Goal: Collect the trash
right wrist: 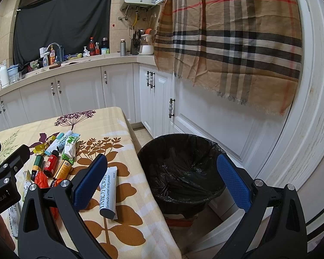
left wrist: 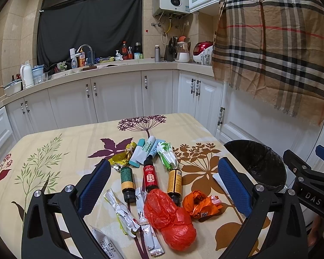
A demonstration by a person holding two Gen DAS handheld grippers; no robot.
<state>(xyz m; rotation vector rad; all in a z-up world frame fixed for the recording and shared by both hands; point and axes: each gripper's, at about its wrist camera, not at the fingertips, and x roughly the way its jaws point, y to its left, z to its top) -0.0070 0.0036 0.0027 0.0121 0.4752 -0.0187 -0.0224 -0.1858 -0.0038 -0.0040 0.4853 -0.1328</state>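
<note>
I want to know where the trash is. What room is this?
A home kitchen, most likely: a sink tap on the counter, a rice cooker, and white cabinets all around.

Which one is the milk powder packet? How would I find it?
Start at the black-lined trash bin beside the flowered table. On the table edge nearest it lies a white stick packet, alone, apart from the bottles and wrappers, with "camel milk powder" printed on it.

I see table [left wrist: 54,151] under floral cloth: three small bottles [left wrist: 150,176], red bag [left wrist: 169,218], orange bag [left wrist: 199,205], wrappers [left wrist: 123,211], white tube [right wrist: 108,192].
</note>
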